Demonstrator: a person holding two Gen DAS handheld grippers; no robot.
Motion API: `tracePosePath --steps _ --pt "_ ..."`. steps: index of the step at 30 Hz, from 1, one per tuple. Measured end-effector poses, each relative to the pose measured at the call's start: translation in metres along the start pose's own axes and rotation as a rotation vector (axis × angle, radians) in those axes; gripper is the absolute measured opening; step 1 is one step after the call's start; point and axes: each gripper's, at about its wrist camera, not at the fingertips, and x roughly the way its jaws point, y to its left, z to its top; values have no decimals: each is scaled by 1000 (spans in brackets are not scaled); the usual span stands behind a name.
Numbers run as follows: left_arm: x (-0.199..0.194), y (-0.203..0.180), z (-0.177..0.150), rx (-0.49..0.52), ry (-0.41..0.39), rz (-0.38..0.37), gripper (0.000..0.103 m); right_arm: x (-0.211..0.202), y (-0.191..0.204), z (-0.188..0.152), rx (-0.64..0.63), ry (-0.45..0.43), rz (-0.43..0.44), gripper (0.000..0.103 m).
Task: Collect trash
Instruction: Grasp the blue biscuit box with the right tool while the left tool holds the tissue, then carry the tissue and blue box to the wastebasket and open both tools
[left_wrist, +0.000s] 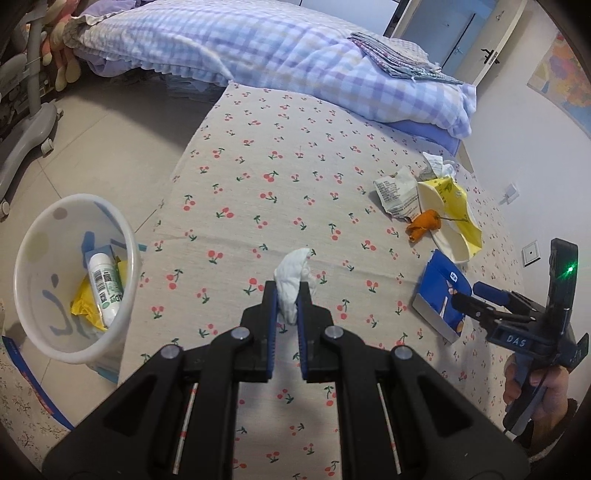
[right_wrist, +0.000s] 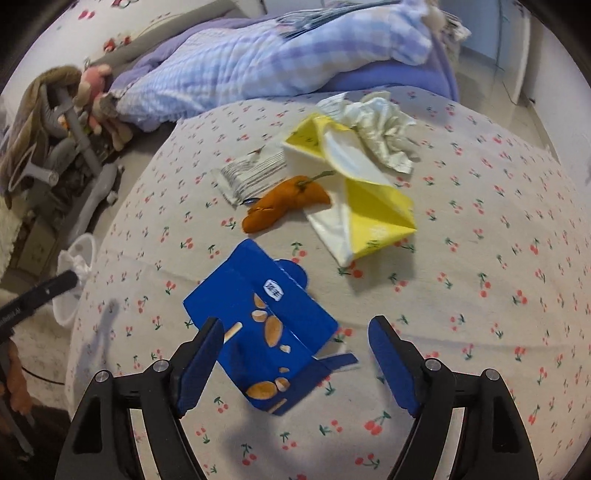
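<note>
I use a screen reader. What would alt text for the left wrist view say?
The left gripper pinches a crumpled white tissue above a cherry-print bedsheet. A white bin stands left; wrappers and the right gripper lie right.

Black fingers (left_wrist: 271, 325) with blue pads, silver screws.
</note>
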Motion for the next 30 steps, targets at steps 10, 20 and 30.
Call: tracePosePath --steps 10,20,30 --pt "-9 10 -4 4 -1 3 11 10 13 -1 -158 -9 15 87" --pt "-20 33 -10 -6 -7 27 11 24 26 -24 -279 47 -78 86" --pt "-40 78 -12 -51 -33 69 11 10 47 -11 -198 13 -44 63"
